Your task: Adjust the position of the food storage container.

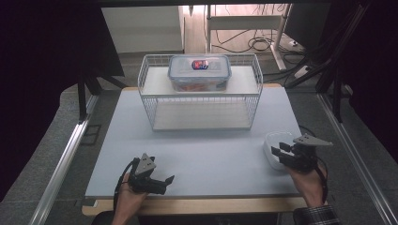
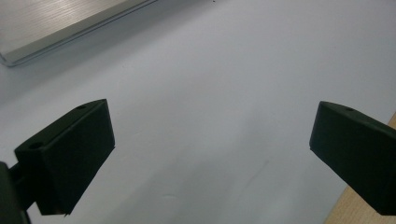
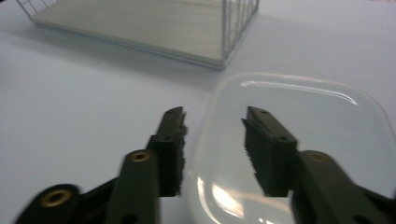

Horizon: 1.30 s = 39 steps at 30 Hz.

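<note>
A shallow translucent white container (image 1: 271,139) lies at the right edge of the pale board (image 1: 202,152). My right gripper (image 1: 278,150) hovers over its near-left side. In the right gripper view the container's (image 3: 303,105) left rim runs between the jaws of that gripper (image 3: 215,112), one jaw outside the rim and one over the inside. Gaps show on both sides, so the pads do not press on it. My left gripper (image 1: 167,183) rests low at the board's front left, jaws wide apart with only bare board between them (image 2: 212,105).
A white wire rack (image 1: 202,96) stands at the back middle of the board, its base corner (image 3: 140,23) close ahead of the right gripper. A clear lidded box (image 1: 199,72) sits on top. A metal rail (image 2: 70,23) and the wooden table edge (image 2: 359,210) border the board.
</note>
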Each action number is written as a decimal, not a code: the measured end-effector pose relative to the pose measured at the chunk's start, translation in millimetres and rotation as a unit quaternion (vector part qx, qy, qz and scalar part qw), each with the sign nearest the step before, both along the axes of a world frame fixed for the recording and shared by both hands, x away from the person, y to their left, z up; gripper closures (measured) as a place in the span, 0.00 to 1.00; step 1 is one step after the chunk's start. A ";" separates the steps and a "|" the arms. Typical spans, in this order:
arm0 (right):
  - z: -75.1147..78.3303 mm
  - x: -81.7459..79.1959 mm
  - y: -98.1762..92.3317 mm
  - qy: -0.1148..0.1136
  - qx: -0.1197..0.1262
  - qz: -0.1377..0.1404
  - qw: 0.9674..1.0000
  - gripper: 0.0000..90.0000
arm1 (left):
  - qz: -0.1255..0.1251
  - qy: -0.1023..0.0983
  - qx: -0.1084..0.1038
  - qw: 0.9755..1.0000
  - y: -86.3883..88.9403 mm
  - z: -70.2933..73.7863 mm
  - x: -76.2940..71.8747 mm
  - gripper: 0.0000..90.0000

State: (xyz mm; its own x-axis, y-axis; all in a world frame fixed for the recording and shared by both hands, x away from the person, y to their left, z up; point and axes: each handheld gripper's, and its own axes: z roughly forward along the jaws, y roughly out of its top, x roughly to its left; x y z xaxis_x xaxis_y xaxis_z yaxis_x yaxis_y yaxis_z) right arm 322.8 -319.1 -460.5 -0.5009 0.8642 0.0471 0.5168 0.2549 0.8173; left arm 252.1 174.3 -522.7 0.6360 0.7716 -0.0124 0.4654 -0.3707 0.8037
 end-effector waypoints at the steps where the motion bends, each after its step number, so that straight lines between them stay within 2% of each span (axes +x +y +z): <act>1: -0.5 1.9 -5.0 0.005 0.002 0.001 1.000 0.75 | 0.000 0.000 0.000 1.000 -0.1 0.0 0.0 0.00; 4: -0.5 5.6 -16.5 0.007 -0.001 -0.003 1.000 0.88 | 0.002 0.001 0.000 1.000 0.0 -0.2 0.5 0.00; 5: 1.6 7.0 -24.9 0.003 -0.004 -0.016 1.000 0.97 | 0.003 0.002 -0.001 1.000 0.1 -0.3 0.8 0.00; 7: 3.1 7.7 -29.3 0.000 -0.003 -0.022 1.000 0.99 | 0.004 0.003 -0.001 1.000 0.2 -0.5 1.1 0.00; 11: 6.7 11.9 -46.5 -0.008 0.004 -0.052 0.999 1.00 | 0.004 0.005 0.001 1.000 -0.3 -0.7 1.1 0.00; 16: 4.6 18.7 -63.2 -0.008 -0.006 -0.088 0.996 1.00 | 0.003 0.009 0.003 1.000 -1.2 -1.0 1.5 0.00; 18: 2.1 22.9 -67.5 -0.005 -0.017 -0.098 0.995 1.00 | 0.004 0.009 0.004 1.000 -1.3 -1.4 1.7 0.00; 23: -8.1 31.1 -74.1 0.012 -0.014 -0.113 0.993 1.00 | 0.005 0.012 0.006 1.000 -1.7 -2.0 2.3 0.00; 29: -12.6 33.9 -67.8 0.021 -0.018 -0.107 0.994 1.00 | 0.001 0.015 0.012 1.000 -4.4 -2.7 2.6 0.00; 39: -17.1 38.0 -28.1 0.030 -0.013 -0.047 0.998 1.00 | -0.005 0.017 0.013 1.000 -6.2 -3.1 2.5 0.00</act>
State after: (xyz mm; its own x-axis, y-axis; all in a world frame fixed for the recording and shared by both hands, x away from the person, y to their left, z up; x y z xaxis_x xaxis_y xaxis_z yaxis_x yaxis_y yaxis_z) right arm 360.8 -347.2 -477.6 -0.4137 0.9090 0.0510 0.5875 0.2237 0.7777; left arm 254.7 168.0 -525.9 0.6427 0.7660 -0.0135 0.4887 -0.3964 0.7772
